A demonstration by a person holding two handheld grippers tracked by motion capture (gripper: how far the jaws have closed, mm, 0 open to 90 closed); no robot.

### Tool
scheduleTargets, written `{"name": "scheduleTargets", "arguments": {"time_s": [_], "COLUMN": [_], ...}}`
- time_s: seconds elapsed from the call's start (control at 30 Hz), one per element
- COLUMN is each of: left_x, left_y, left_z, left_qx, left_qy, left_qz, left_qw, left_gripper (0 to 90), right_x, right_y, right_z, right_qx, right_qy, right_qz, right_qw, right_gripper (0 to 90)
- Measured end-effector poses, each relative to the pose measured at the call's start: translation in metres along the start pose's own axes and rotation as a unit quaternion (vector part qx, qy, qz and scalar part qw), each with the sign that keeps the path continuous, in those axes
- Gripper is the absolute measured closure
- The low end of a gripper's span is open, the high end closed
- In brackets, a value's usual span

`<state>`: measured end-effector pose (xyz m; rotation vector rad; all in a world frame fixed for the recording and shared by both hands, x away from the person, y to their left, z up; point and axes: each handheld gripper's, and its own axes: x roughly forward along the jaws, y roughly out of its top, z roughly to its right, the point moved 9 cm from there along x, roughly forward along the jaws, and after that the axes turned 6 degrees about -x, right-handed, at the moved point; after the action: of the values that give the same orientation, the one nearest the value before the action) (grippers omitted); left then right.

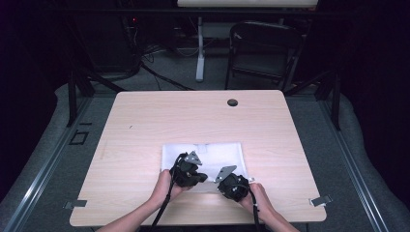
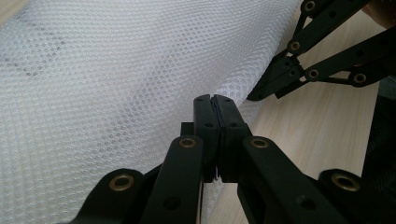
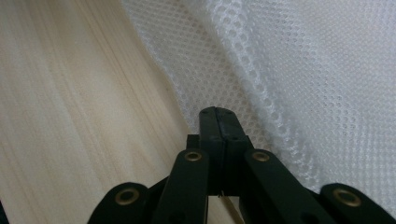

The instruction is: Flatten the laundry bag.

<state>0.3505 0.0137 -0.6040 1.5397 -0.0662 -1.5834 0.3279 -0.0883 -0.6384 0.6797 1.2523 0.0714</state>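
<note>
Lying flat on the near middle of the wooden table point(image 1: 145, 125) was one white mesh cloth point(image 1: 212, 153), its long axis running left to right. Both claws sat at its near edge, side by side, the cloth stretching away ahead of them. Left gripper point(image 2: 215, 105): jaws pressed together, seemingly pinching the mesh edge. Right gripper point(image 3: 218, 116): jaws likewise closed at the cloth's border. Hands point(image 1: 164, 186) low at the table's near edge, forearms angled inward.
</note>
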Motion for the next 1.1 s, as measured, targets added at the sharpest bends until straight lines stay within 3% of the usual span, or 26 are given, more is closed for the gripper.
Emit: {"name": "scheduleTargets", "arguments": {"time_s": [0.63, 0.67, 0.73, 0.83, 1.1], "left_x": [-0.018, -0.019, -0.021, -0.025, -0.032], "left_y": [0.014, 0.015, 0.017, 0.02, 0.025], "left_z": [-0.005, -0.006, -0.005, -0.006, -0.006], "left_qx": [-0.012, -0.014, -0.014, -0.015, -0.018], "left_qy": [0.01, 0.019, 0.013, 0.021, 0.017], "left_qz": [0.032, 0.036, 0.037, 0.044, 0.052], "left_qw": [0.9994, 0.9991, 0.9991, 0.9987, 0.9983], "left_gripper": [89.6, 89.6, 89.6, 89.6, 89.6], "right_x": [-0.002, -0.002, -0.002, -0.003, -0.006], "right_y": [-0.002, -0.002, -0.002, -0.003, -0.007], "right_z": [0.0, 0.0, -0.001, -0.001, -0.005], "right_qx": [-0.004, -0.004, -0.006, -0.008, -0.006], "right_qy": [0.013, 0.013, 0.014, 0.017, 0.031], "right_qz": [-0.015, -0.016, -0.018, -0.021, -0.03], "right_qw": [0.9998, 0.9998, 0.9997, 0.9996, 0.999], "right_gripper": [90.0, 90.0, 90.0, 90.0, 90.0]}}
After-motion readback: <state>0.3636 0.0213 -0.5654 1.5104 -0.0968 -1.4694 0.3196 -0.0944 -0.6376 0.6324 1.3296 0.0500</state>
